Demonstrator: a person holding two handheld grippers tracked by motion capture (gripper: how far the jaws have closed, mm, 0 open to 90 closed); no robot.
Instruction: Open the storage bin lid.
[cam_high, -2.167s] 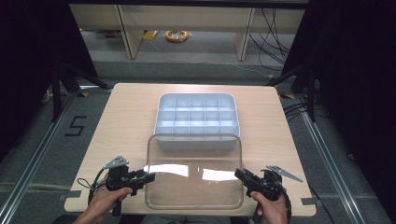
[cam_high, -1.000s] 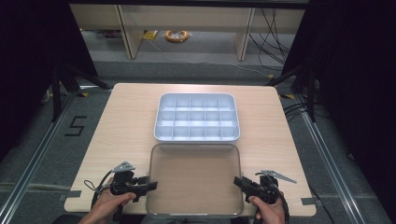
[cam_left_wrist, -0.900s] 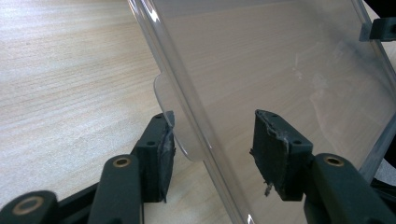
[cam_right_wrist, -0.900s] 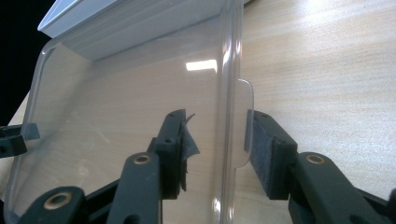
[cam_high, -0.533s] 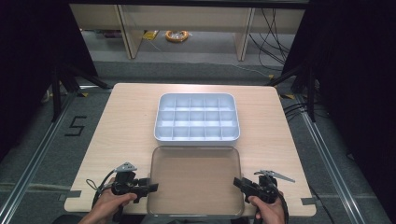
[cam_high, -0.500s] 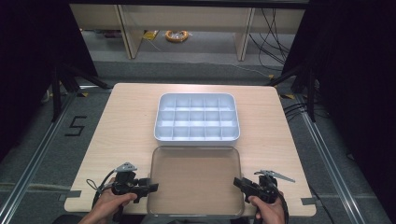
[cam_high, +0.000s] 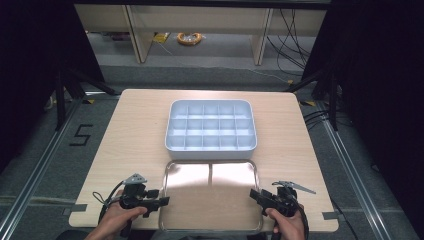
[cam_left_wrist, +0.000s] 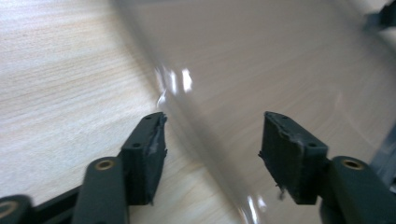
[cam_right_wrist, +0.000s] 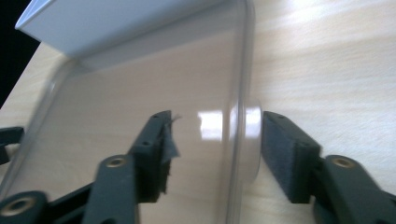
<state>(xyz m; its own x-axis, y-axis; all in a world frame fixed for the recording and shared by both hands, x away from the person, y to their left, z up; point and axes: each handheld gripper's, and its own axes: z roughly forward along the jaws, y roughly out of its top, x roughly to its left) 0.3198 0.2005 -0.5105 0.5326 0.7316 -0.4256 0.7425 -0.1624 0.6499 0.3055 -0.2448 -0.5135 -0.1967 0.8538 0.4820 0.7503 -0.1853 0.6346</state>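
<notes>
Clear lid (cam_high: 210, 195) lies flat on the worktop (cam_high: 130, 130), just before the compartment tray (cam_high: 211, 125). Left tool (cam_high: 159, 201) and right tool (cam_high: 256, 194) have just been opening; jaws apart, straddling the lid's side rims, pads clear.

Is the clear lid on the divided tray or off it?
Off. The clear lid lies flat on the table, just in front of the divided tray, whose compartments are uncovered.
</notes>
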